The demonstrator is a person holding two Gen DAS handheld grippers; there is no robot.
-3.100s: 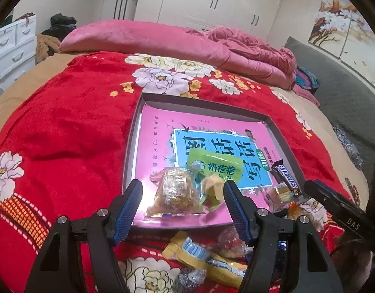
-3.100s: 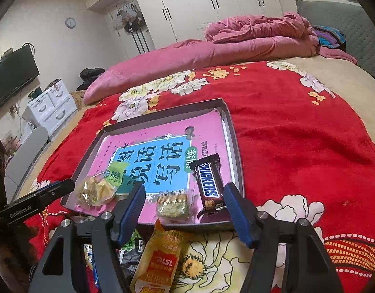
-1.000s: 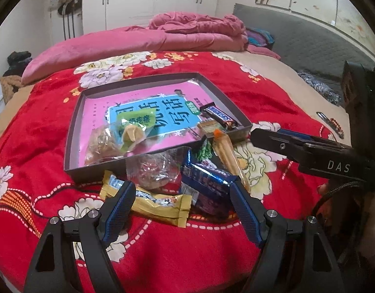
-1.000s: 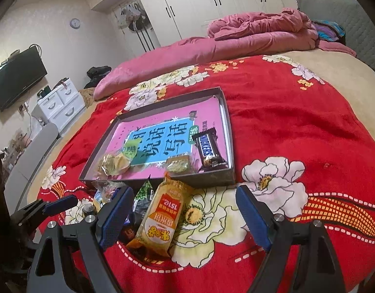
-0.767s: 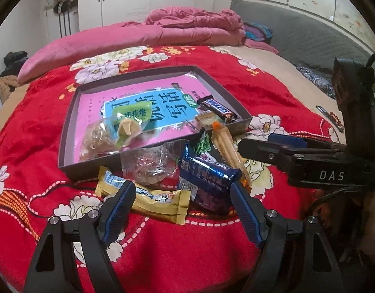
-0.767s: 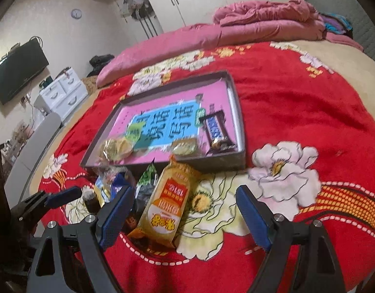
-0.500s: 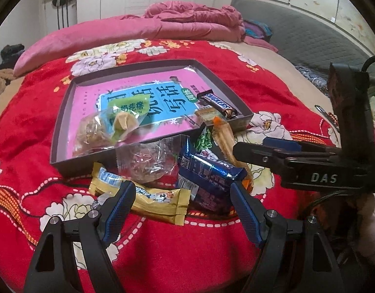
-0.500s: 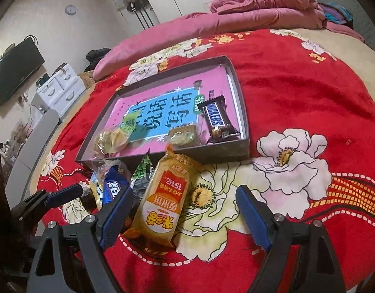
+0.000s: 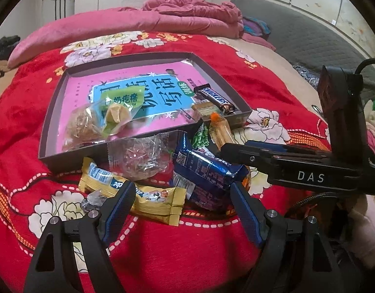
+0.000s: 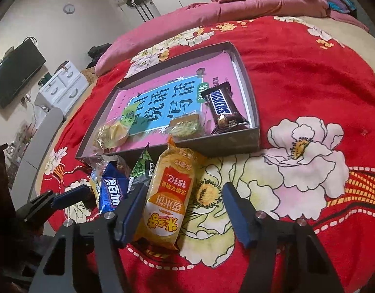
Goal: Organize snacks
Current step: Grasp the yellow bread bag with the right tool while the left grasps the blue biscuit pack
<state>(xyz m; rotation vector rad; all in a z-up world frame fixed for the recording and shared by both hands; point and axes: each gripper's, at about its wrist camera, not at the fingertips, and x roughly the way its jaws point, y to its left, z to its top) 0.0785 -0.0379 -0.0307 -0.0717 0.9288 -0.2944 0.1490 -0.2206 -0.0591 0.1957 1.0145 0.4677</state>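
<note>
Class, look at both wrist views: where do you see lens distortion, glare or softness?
Left wrist view: dark circular vignette at the corners, glare on the clear snack bag. Right wrist view: fisheye bends the tray edges, and the wall clock is soft.

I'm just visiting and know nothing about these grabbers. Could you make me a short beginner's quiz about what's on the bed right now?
1. True or false: the Snickers bar lies inside the tray.
2. Which snack sits between the right gripper's fingers? A. the blue pack B. the orange pack C. the Snickers bar
3. Fill in: the left gripper is ____, with nothing pinched.

Key
1. True.
2. B. The jaws have just been closing around it, but the right-hand pad is not yet on it.
3. Open. It hovers over the yellow pack and blue pack outside the tray.
</note>
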